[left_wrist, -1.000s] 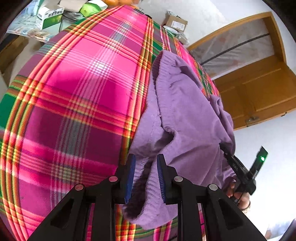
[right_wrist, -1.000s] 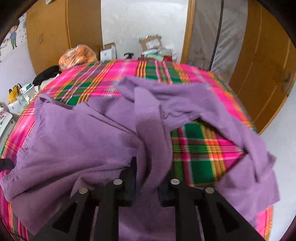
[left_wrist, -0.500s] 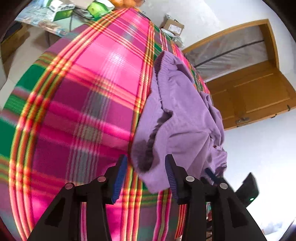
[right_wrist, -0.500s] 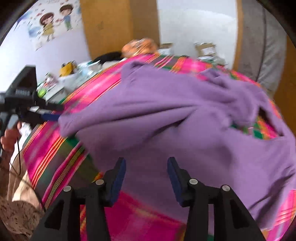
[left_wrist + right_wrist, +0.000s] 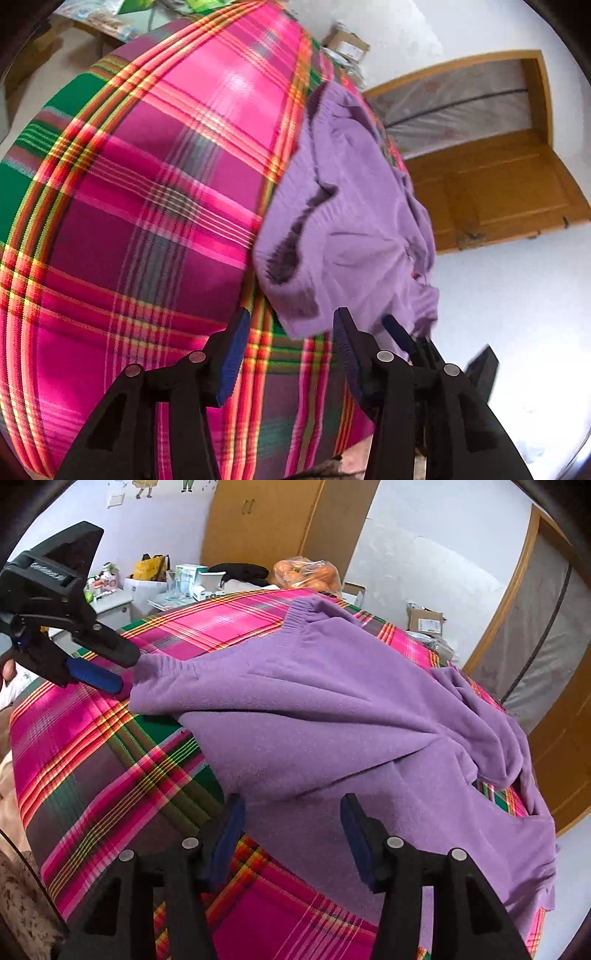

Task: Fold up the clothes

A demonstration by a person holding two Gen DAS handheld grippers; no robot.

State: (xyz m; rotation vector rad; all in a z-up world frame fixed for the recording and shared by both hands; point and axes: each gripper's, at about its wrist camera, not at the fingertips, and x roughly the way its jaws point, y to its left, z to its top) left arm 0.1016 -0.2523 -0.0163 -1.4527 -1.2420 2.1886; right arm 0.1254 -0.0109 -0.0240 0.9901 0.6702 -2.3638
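A purple sweater lies crumpled on the pink and green plaid table cover, its ribbed hem pointing toward the near left corner. In the left wrist view the sweater ends just beyond my left gripper, which is open with only the hem's tip between its blue pads. The right wrist view shows that left gripper at the hem corner, jaws apart. My right gripper is open and empty, low over the sweater's near edge. The right gripper shows beside the left one.
A wooden door and a screened frame stand to the right. Behind the table are a wardrobe, cardboard boxes, a bag of oranges and a cluttered side table. A person's hand holds the left gripper.
Both grippers were shut on the sweater a second ago. They have opened, let it drop onto the table and drawn back toward the near edge.
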